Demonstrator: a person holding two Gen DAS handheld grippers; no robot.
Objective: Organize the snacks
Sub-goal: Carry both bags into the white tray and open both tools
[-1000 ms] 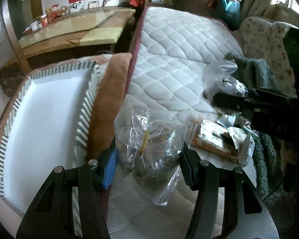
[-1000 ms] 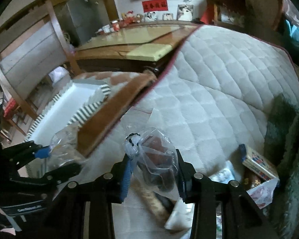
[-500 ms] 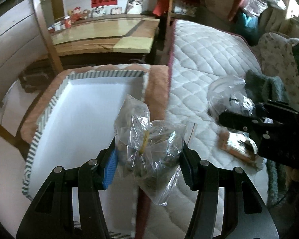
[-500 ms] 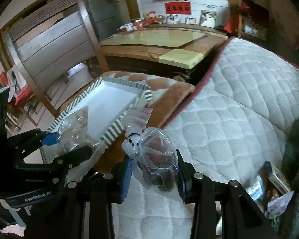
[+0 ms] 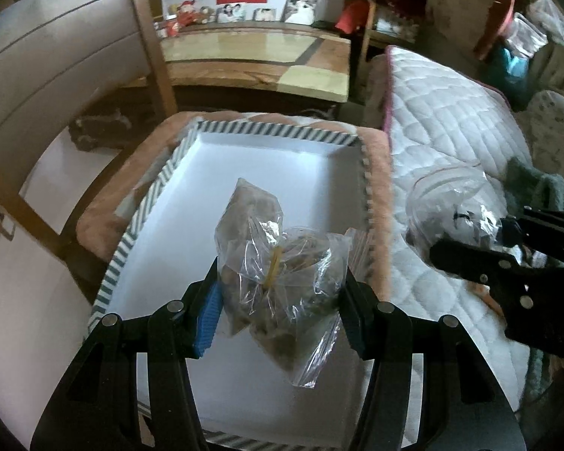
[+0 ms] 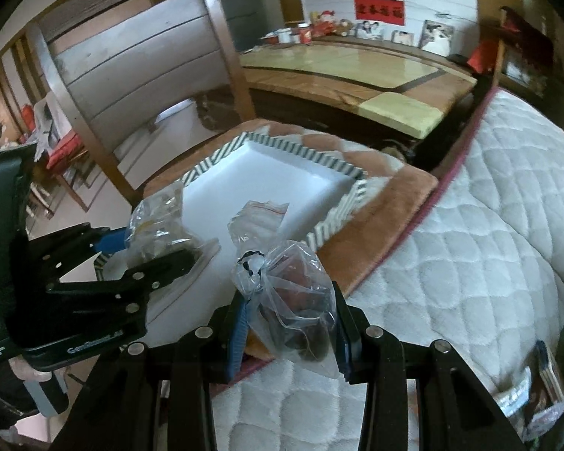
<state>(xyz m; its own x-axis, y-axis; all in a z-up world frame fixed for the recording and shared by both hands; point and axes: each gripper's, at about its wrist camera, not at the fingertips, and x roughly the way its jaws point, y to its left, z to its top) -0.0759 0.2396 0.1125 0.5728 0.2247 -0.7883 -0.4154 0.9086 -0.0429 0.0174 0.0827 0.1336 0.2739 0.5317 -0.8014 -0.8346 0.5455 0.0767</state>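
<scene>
I am holding a clear bag of brownish snacks [image 5: 278, 263] clamped in the left gripper [image 5: 278, 297], hanging over the white striped-rim tray [image 5: 270, 129]; its contents are blurring behind crinkled plastic. My right gripper [image 6: 289, 323] is pinching a knotted bag of dark snacks [image 6: 293, 300] above the brown mat [image 6: 387, 218] edge beside the tray. The tray's near rim is hiding behind the gripper arms. At the quilted bed [image 6: 488, 248]'s far corner, some packets [image 6: 545, 379] are cut off by the frame.

Black left gripper [image 5: 278, 300] frame, silver screws, blue ribbed pad (white lettering).
</scene>
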